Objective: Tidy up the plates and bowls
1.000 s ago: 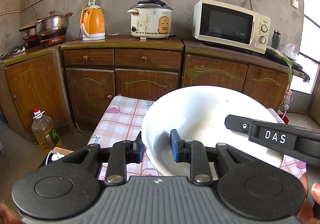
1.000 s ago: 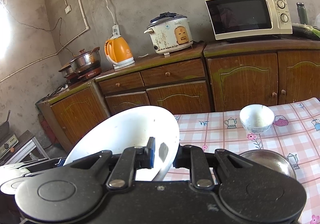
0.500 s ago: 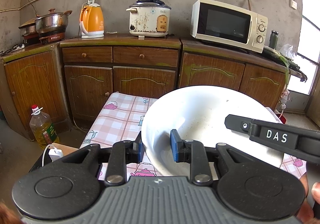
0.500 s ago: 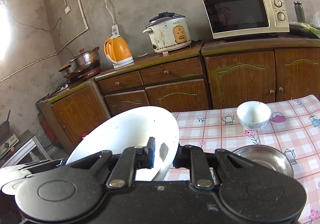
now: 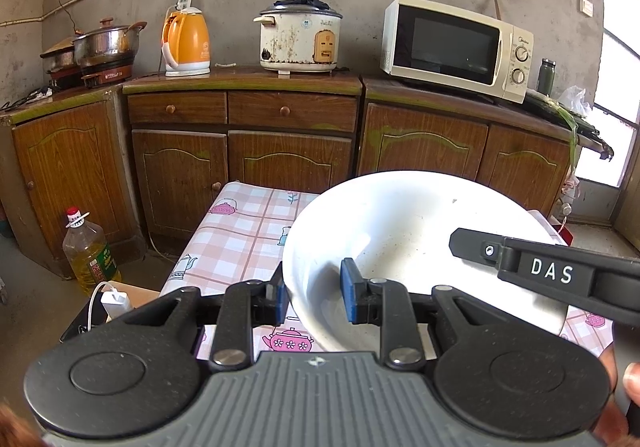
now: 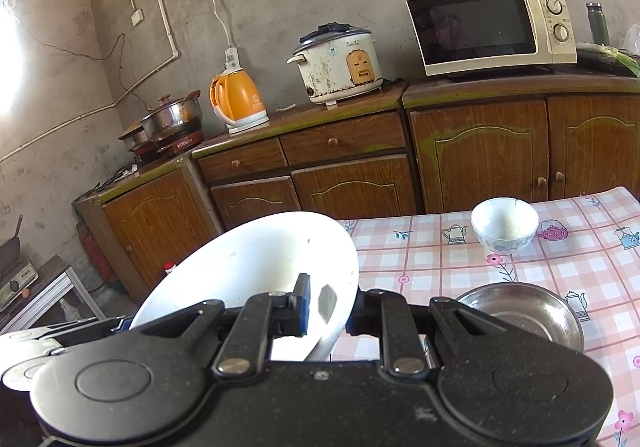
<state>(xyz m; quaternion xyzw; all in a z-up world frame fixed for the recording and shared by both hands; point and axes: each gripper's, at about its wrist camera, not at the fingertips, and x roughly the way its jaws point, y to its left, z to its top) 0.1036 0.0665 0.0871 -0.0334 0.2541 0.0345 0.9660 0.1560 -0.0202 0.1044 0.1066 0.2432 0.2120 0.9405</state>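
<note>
Rough grey plaster walls back the wooden cabinets [image 5: 248,115], where you have a microwave [image 5: 456,47], a rice cooker [image 5: 298,37] and an orange kettle [image 5: 186,43] lined up along the top. At 6 o'clock in both wrist views, the gripper bodies block the near edge of the checked tablecloth [image 6: 440,259].

Your left gripper [image 5: 312,291] is clamped on the near rim of the white plate [image 5: 400,231], one blue pad outside, one inside. Your right gripper [image 6: 326,303] pinches the same plate [image 6: 256,263] on its opposite rim; the pad behind the plate is hidden. In the left view that right gripper enters from 3 o'clock, its tip cut off by the frame. The plate is held tilted above the table's end, its underside unseen.

At 2 o'clock in the right view sits a small white bowl [image 6: 504,225], and at 4 o'clock a steel bowl [image 6: 524,315], partly hidden by the gripper. An oil bottle [image 5: 90,251] stands on the floor at 9 o'clock in the left view.
</note>
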